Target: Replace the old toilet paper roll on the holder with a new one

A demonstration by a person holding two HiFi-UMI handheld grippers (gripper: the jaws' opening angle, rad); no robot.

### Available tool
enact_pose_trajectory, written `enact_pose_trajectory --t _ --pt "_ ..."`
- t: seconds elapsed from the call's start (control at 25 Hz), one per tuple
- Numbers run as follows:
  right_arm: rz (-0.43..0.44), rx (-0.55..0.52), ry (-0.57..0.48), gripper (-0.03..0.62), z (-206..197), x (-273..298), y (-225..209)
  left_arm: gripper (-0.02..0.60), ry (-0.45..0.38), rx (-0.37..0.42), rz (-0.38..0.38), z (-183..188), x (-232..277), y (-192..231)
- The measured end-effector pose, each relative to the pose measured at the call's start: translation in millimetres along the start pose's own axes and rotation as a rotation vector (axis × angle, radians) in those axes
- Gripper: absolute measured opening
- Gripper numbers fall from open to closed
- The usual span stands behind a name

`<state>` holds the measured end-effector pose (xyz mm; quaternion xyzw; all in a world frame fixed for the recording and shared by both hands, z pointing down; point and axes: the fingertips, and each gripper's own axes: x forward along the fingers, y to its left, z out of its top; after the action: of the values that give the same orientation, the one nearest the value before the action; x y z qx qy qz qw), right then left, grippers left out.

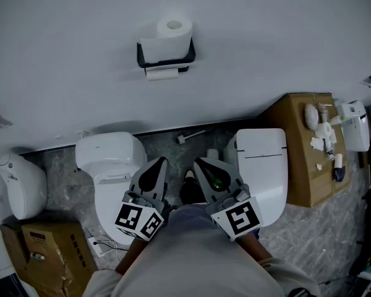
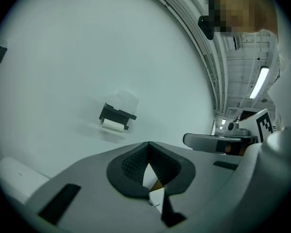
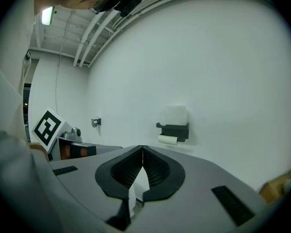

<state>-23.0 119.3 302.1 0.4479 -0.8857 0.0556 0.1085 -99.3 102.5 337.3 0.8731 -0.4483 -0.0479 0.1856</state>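
Note:
On the white wall hangs a black holder [image 1: 166,59] with a thin, nearly spent roll [image 1: 161,73] on its bar and a full white roll [image 1: 171,33] resting on its top shelf. The same holder [image 2: 117,114] and thin roll [image 2: 111,125] show far off in the left gripper view, and the holder [image 3: 173,130] with the full roll [image 3: 173,114] in the right gripper view. My left gripper [image 1: 160,163] and right gripper [image 1: 200,164] are side by side, well short of the wall. Both are shut with nothing between the pads.
Two white toilets [image 1: 109,166] [image 1: 263,166] stand on the floor below the holder, with a gap between them. A cardboard box [image 1: 300,153] bearing small white items is at the right, another box [image 1: 40,246] at the lower left beside a white fixture [image 1: 21,187].

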Motion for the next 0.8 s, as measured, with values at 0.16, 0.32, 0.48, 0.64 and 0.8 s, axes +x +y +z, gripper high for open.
enact_pose_trajectory --t 0.16,0.32,0.48,0.64,0.8 --pt "0.015 -0.009 -0.015 0.017 7.7 16.1 -28.0 0.005 -0.009 0.008 0.0 7.5 31.3 3.6" --pt "0.037 -0.021 -0.044 0.017 16.0 31.7 -54.5 0.005 -0.027 0.016 0.012 15.6 62.0 6.4" --pt "0.061 -0.012 -0.066 0.017 21.2 44.0 -78.7 0.005 -0.044 0.029 0.025 20.2 89.0 7.6" --pt "0.09 -0.019 -0.092 0.017 29.1 55.1 -93.7 0.005 -0.068 0.059 0.042 30.8 107.5 8.7" --pt "0.111 -0.02 -0.134 0.017 37.7 61.8 -98.4 0.005 -0.082 0.048 0.059 40.0 114.5 11.2"
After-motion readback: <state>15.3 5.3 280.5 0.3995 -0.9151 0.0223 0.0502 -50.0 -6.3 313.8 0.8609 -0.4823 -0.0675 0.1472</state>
